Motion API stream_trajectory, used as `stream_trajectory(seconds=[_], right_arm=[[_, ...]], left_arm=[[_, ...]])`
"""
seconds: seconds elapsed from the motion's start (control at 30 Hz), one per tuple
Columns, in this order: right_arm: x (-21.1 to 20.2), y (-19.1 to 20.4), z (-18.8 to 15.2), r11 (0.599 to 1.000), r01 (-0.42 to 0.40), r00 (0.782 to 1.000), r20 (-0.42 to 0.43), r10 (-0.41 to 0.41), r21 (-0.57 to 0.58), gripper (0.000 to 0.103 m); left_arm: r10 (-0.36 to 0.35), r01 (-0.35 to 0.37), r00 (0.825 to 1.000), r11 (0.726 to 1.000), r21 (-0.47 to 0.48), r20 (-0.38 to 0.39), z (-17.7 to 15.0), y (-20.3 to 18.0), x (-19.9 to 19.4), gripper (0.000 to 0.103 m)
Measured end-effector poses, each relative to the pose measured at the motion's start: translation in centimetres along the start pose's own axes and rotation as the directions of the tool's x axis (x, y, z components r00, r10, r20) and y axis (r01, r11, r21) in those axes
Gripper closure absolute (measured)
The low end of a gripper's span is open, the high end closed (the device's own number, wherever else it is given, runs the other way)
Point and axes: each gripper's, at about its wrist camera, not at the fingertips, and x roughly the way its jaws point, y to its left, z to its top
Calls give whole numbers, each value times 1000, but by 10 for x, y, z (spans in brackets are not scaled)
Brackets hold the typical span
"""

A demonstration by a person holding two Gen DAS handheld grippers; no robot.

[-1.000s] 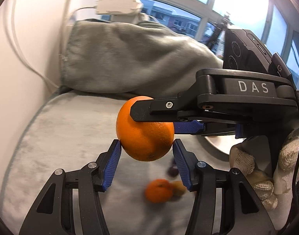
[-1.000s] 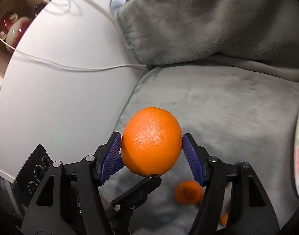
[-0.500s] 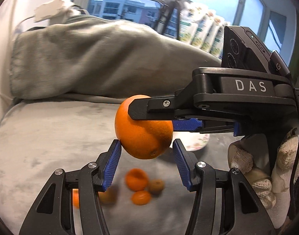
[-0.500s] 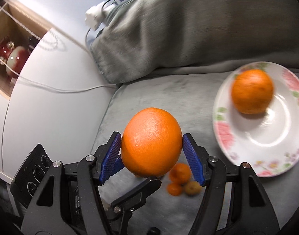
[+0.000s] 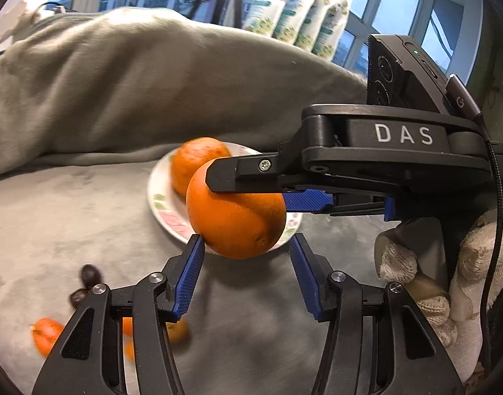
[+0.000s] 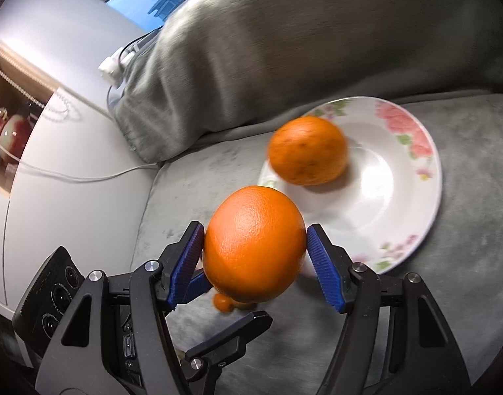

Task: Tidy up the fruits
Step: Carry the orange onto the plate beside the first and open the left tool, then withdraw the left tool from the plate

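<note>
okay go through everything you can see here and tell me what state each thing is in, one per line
Right claw: shut on the held orange, in the air.
Left claw: open, holding nothing, pads either side of the held orange.
Plate: flat on the grey cushion.
Plate orange: resting in the plate.
Small fruits: loose on the cushion.

The right hand-held gripper (image 5: 251,194) clamps an orange (image 5: 235,210) above the plate (image 5: 159,197).
</note>
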Motion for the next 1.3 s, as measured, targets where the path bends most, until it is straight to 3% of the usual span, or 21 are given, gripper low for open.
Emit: stream_trajectory(seconds=[0.2, 0.3, 0.43, 0.77, 0.93, 1.1, 1.3], right_arm=[[-11, -26, 5, 999, 27, 1000, 14, -27, 42, 35], [-14, -37, 8, 998, 39, 999, 23, -41, 58, 36], [-26, -55, 10, 995, 28, 998, 61, -34, 99, 36], [-51, -44, 16, 998, 51, 988, 144, -57, 49, 36], [-54, -40, 12, 996, 77, 985, 153, -81, 35, 34], [-61, -33, 5, 991, 136, 973, 189, -134, 0, 19], [-69, -14, -5, 975, 206, 957, 226, -183, -82, 16]], left_arm=[[-26, 27, 999, 999, 24, -32, 4, -14, 18, 54], [-45, 46, 998, 999, 25, -46, 6, -16, 24, 63], [-45, 46, 999, 998, 40, -27, 7, -21, 18, 63], [-42, 42, 999, 999, 34, -13, 10, -15, 7, 63], [-38, 38, 999, 999, 29, -2, 5, -10, -7, 48], [-33, 33, 999, 999, 41, 16, 5, -13, -16, 34], [-14, 12, 999, 999, 47, 31, 2, -7, -29, 34]])
